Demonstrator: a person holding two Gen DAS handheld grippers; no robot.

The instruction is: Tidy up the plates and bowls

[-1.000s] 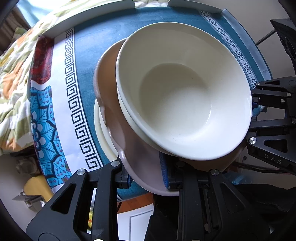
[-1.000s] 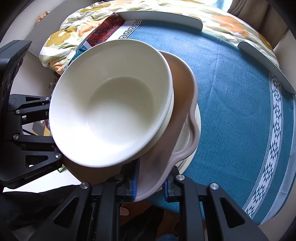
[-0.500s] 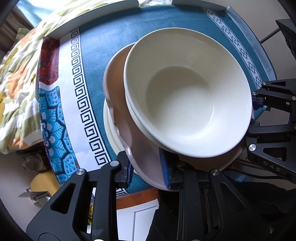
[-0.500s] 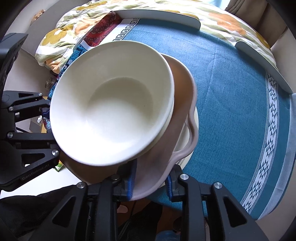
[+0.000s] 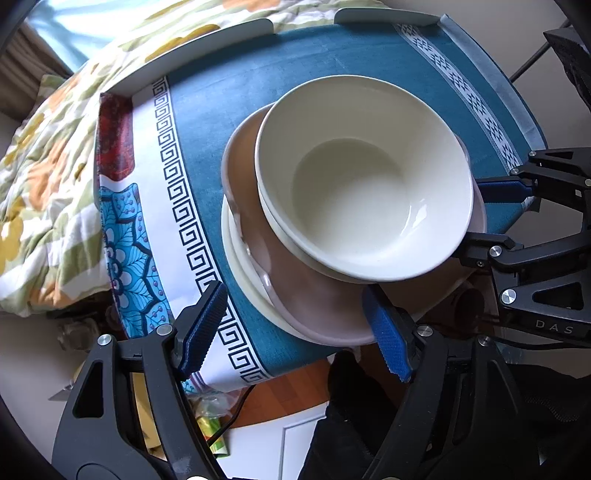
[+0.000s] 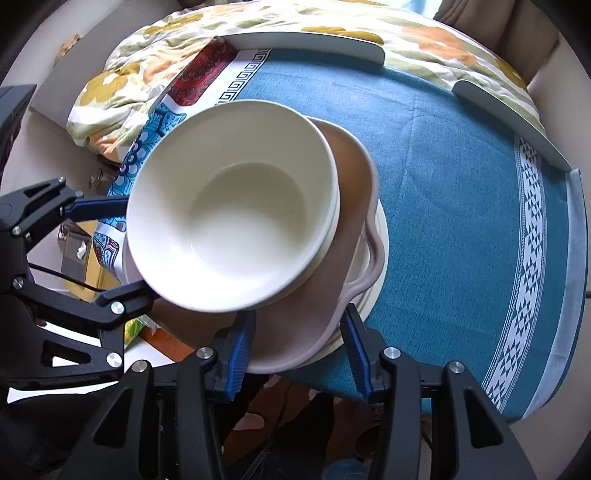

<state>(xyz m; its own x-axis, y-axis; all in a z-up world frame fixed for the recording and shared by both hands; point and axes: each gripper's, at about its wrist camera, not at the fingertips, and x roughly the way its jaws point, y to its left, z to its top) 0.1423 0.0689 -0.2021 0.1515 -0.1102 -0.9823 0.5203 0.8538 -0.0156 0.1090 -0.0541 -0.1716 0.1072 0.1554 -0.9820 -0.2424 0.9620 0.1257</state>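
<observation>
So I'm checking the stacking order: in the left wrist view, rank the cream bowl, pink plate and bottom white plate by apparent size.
1. pink plate or bottom white plate: unsure, since the white plate is mostly hidden.
2. cream bowl, though it's nearer the camera.

The cream bowls (image 5: pixel 364 206) hide most of the pink plate (image 5: pixel 314 295), which covers the bottom plate (image 5: pixel 236 266).

I'm looking at home setting, living or dining corner. Small table (image 6: pixel 461 192) under teal tablecloth (image 5: pixel 229 96) with white key-pattern border, household crockery on it: cream bowl (image 5: pixel 362 199) stacked on pinkish plate (image 5: pixel 314 295). Just beyond table, flowered quilt (image 5: pixel 48 177) bunched up on soft seat. Beige cushion (image 6: pixel 532 33) at far corner. Wood floor (image 5: pixel 295 384) showing below table edge. Daylight, domestic clutter underneath.
</observation>
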